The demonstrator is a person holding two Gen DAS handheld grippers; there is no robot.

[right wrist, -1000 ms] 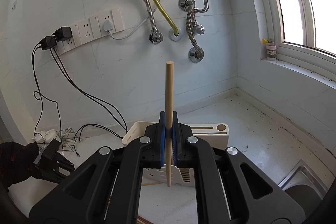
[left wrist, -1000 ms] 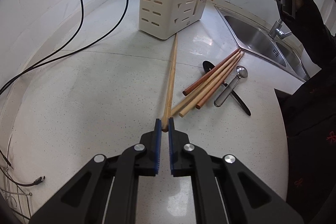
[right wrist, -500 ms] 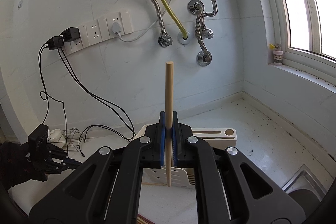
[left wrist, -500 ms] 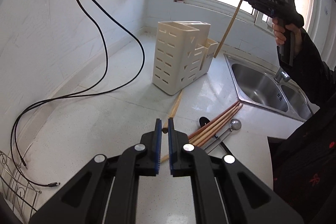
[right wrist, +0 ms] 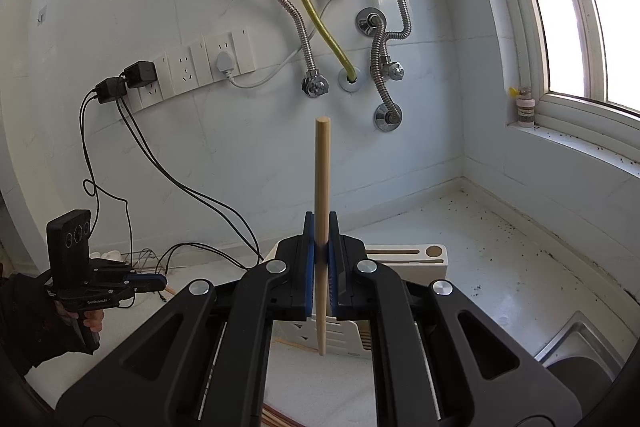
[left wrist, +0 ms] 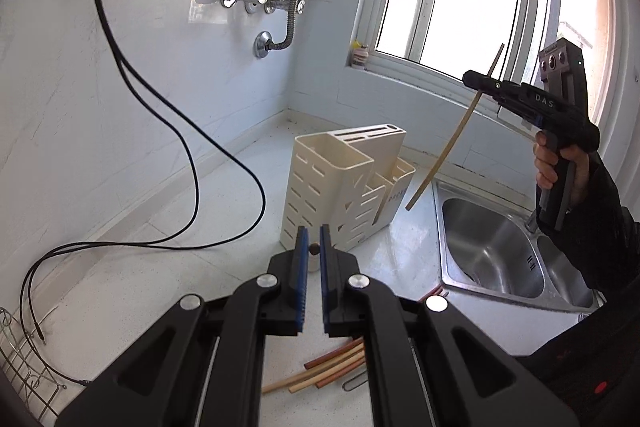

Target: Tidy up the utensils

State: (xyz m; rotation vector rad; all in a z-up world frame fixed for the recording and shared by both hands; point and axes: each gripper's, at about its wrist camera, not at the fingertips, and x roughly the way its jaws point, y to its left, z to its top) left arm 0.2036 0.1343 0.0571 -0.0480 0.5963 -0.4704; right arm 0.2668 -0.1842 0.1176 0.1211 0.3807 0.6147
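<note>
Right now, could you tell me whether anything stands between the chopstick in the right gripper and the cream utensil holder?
Nothing visible does. The right gripper holds the chopstick upright in open air, above and beside the utensil holder, whose top compartments are open.

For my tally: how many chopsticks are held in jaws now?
2. One chopstick upright in the right gripper; another's end shows in the left gripper. Others lie loose on the counter.

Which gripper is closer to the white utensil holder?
Probably the right. The right gripper hangs just above the utensil holder, clamping a light chopstick. The left gripper, also gripping a chopstick, sits back over the counter.
</note>
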